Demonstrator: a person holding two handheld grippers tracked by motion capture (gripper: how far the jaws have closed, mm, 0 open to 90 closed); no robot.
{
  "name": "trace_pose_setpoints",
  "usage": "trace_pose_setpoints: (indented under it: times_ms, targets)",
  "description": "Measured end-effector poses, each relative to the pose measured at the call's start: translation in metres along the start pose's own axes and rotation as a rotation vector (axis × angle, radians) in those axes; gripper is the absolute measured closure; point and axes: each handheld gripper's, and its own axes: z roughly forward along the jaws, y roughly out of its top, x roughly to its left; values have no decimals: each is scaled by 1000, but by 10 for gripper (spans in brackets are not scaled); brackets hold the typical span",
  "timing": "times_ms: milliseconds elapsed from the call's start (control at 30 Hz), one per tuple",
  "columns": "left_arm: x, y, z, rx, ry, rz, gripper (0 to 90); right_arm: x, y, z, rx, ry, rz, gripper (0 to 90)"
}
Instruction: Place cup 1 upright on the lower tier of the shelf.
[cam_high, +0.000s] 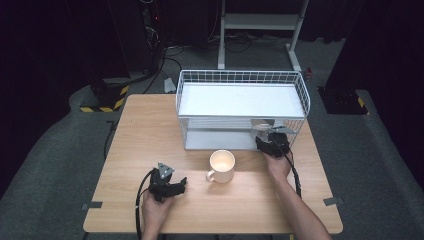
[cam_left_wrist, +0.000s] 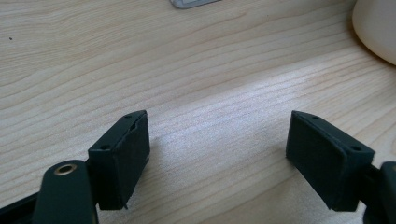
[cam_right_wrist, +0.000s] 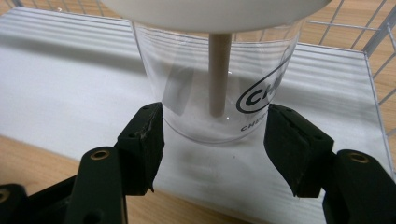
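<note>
A clear plastic cup (cam_right_wrist: 196, 107) with a black printed logo, a white lid (cam_right_wrist: 210, 14) and a pale straw (cam_right_wrist: 218, 70) stands on the white lower shelf (cam_right_wrist: 70, 84) of a wire rack. My right gripper (cam_right_wrist: 215, 126) is shut on the cup's base, one pad pressed on each side. In the high view the right gripper (cam_high: 270, 141) reaches into the rack's front right corner. My left gripper (cam_left_wrist: 217, 135) stands open just above the bare wood, with nothing between its pads; in the high view the left gripper (cam_high: 172, 187) sits at the front left.
A cream mug (cam_high: 222, 166) stands on the wooden table (cam_high: 145, 130) between the two hands, handle toward the left gripper; its side is at the edge of the left gripper view (cam_left_wrist: 378, 28). The white wire rack (cam_high: 240, 75) takes up the table's back right.
</note>
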Motion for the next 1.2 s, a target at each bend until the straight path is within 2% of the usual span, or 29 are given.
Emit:
trace_pose_setpoints:
  times_ms: [100, 133, 200, 400, 467, 533, 767, 867, 900, 1000, 1033, 1200]
  targets:
    - [0, 0, 0, 0, 0, 0, 218, -2, 1, 2, -8, -6, -12, 392]
    - [0, 0, 0, 0, 0, 0, 218, -1, 1, 4, 6, -5, 14, 389]
    - [0, 0, 0, 0, 0, 0, 218, -1, 2, 5, 7, -8, 21, 389]
    - [0, 0, 0, 1, 0, 0, 218, -1, 9, 8, 11, -12, 13, 413]
    - [0, 0, 0, 1, 0, 0, 218, -2, 9, 8, 4, -13, 1, 425]
    - [0, 0, 0, 0, 0, 0, 218, -2, 9, 9, 3, -19, 11, 432]
    - [0, 0, 0, 0, -1, 0, 218, -5, 8, 14, 3, -16, -7, 442]
    - [0, 0, 0, 0, -1, 0, 218, -5, 7, 15, 13, -14, 10, 445]
    - [0, 0, 0, 0, -1, 0, 218, -6, 7, 15, 14, -15, -2, 445]
    - [0, 0, 0, 0, 0, 0, 218, -5, 6, 14, 17, -16, -1, 414]
    - [0, 0, 0, 1, -1, 0, 218, -6, 6, 14, 16, -19, -17, 394]
    - [0, 0, 0, 1, -1, 1, 218, -7, 8, 5, 11, -7, 6, 322]
